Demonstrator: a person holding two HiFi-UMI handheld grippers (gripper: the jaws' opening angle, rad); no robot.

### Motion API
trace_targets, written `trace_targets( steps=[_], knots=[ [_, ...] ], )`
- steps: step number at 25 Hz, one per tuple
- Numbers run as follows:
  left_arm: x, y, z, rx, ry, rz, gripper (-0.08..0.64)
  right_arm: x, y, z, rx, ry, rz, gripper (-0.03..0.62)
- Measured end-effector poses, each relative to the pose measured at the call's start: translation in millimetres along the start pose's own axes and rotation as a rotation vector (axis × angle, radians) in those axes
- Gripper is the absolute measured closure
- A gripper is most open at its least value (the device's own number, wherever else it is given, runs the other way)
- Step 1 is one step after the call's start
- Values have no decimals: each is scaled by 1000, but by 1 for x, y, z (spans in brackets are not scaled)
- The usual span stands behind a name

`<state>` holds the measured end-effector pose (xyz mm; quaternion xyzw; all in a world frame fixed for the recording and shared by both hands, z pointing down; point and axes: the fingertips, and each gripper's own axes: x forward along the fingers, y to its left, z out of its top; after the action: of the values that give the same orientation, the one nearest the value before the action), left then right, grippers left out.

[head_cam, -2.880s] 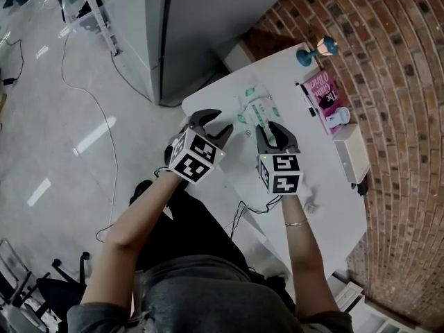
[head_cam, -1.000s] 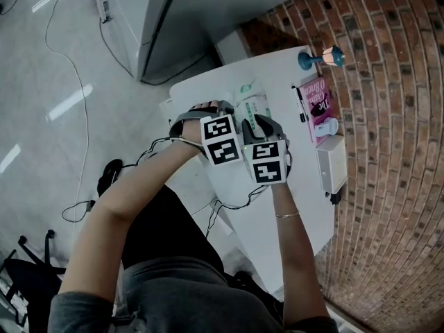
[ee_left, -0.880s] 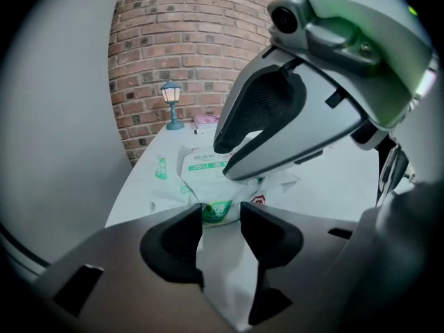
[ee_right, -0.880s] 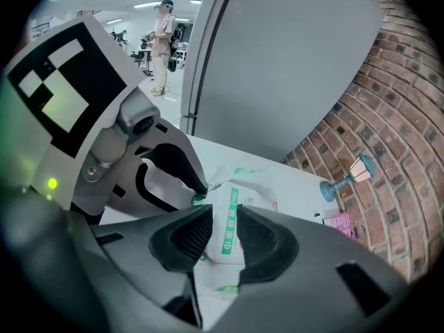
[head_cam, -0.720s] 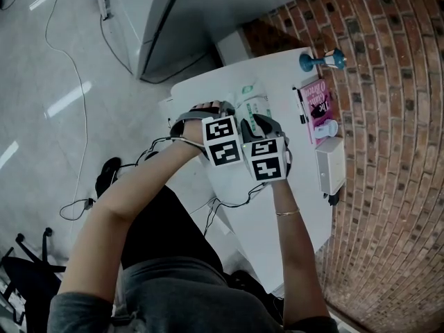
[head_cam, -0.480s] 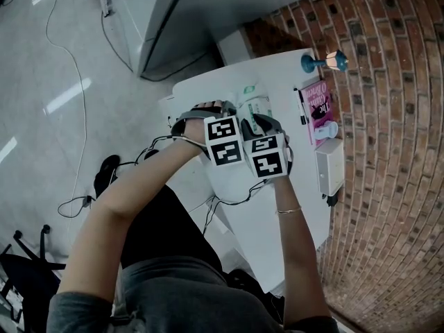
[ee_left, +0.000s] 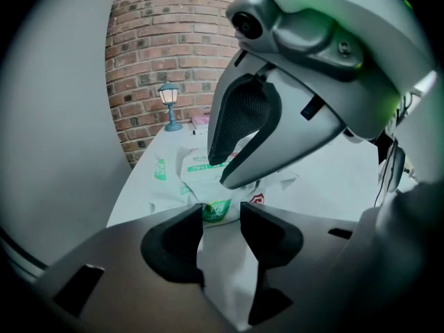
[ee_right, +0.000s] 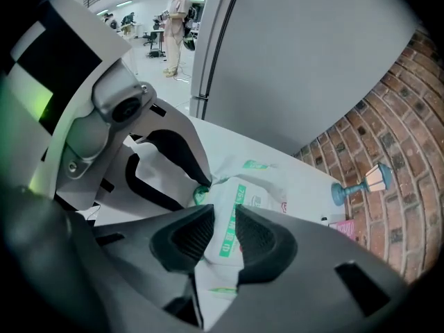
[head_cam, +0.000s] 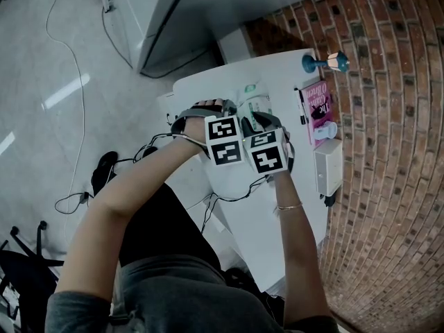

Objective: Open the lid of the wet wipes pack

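Overhead, in the head view, the wet wipes pack (head_cam: 254, 105) lies on the far part of the white table (head_cam: 277, 210), near its left edge. A pink book (head_cam: 318, 108) and a small lamp (head_cam: 326, 62) sit off to its right by the brick wall. Both tools meet at the pack's near end, the left gripper (head_cam: 229, 111) on its left side and the right gripper (head_cam: 262, 122) just beside it, their marker cubes almost touching.

From the left gripper view, that gripper's jaws stand nearly together, with white film of the pack pinched in the narrow gap. A green label shows just past the tips, and one jaw of the right gripper comes down onto the pack from above.

From the right gripper view, its jaws are likewise drawn close on a raised fold of the pack that carries a green printed strip. Whether that fold is the lid flap cannot be told.

The pack looks light, soft and crinkly, with slippery film, so it would probably lift or buckle rather than resist. The sound hold is likely one gripper pinning the body while the other takes the lid's free edge and peels low
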<state>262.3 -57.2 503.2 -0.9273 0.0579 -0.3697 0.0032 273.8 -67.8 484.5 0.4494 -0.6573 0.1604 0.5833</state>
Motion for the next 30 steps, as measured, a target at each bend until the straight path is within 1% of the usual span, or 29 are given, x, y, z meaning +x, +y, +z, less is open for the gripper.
trace_targets(
  steps=[5,8,13,19,24,30],
  knots=[
    [0,1,1,4,0,-1,382,0,-2,0,28,3,-11,495],
    [1,0,1,3,4,-7,383,-1,-3,-1,63,11,-20,516],
    [1,-1,0,14,9,-5,387,-5,-2,0,56,3,-22,542],
    [1,-1,1,19,16,-15,391,-9,-2,1,75,-6,-9,559],
    [2,-1,1,16,23,-18,396,-10,-8,2,136,-29,23,566],
    [2,-2,1,12,28,-26,405,-11,-9,1,171,-33,47,568]
  ],
)
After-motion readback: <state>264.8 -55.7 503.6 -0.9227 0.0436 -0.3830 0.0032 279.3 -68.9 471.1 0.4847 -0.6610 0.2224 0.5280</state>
